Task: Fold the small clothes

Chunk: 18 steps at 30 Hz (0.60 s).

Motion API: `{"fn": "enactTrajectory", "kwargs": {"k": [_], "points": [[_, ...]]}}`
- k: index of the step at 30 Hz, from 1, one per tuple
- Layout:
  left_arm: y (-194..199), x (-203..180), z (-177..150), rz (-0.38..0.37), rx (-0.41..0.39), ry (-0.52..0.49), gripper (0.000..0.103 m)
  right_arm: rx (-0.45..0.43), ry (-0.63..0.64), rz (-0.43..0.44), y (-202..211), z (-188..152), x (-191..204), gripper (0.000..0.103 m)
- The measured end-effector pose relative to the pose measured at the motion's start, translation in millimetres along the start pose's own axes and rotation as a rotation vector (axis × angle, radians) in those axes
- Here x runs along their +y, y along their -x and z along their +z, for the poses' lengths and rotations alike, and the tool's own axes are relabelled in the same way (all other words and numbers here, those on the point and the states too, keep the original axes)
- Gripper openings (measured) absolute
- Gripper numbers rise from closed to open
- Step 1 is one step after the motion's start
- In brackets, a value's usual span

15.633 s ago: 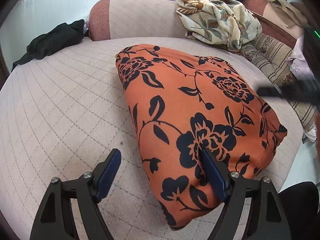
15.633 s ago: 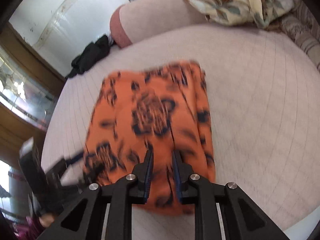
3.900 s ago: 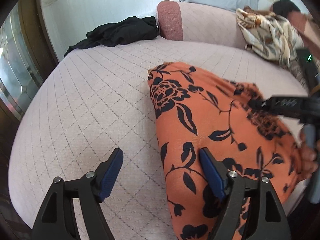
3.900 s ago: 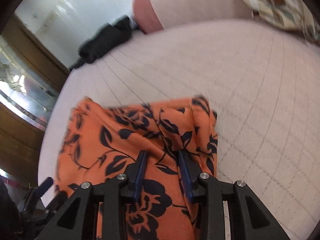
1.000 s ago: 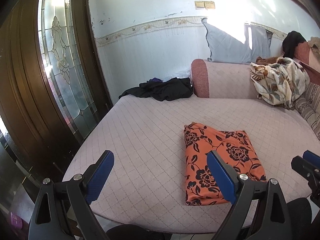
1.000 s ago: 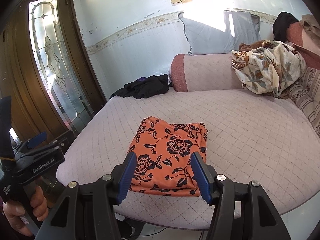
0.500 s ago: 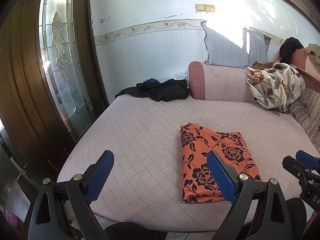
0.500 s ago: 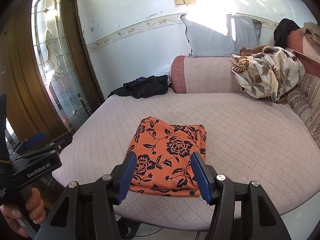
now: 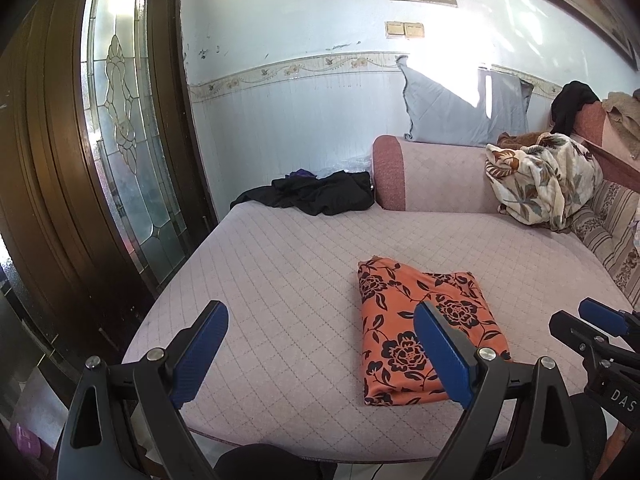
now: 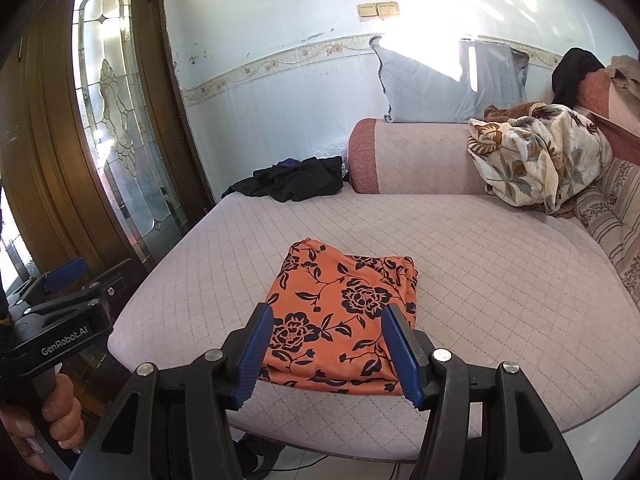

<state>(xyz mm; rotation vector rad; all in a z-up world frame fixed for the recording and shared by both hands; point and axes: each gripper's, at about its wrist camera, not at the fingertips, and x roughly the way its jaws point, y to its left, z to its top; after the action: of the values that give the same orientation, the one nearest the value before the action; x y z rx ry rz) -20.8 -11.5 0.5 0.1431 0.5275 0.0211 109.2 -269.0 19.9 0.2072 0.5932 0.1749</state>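
Orange floral garment (image 10: 344,312) lies folded on bed (image 10: 500,264), freed since earlier; both claws (image 9: 320,348) (image 10: 328,354) agape, empty; hand (image 10: 44,420) only in right view.

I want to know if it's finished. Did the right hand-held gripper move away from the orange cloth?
Yes. The right hand-held gripper pinched the orange cloth earlier; now it is pulled back off the sofa's front edge, open and empty.
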Motion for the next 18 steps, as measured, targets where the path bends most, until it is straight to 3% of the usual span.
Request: {"fn": "enactTrajectory", "kwargs": {"k": [18], "points": [[-9.7,-11.4,-3.3,-0.039,0.019,-0.016,0.094,0.027,-0.018,-0.005,-14.0,-5.5,-4.6,0.061]]}}
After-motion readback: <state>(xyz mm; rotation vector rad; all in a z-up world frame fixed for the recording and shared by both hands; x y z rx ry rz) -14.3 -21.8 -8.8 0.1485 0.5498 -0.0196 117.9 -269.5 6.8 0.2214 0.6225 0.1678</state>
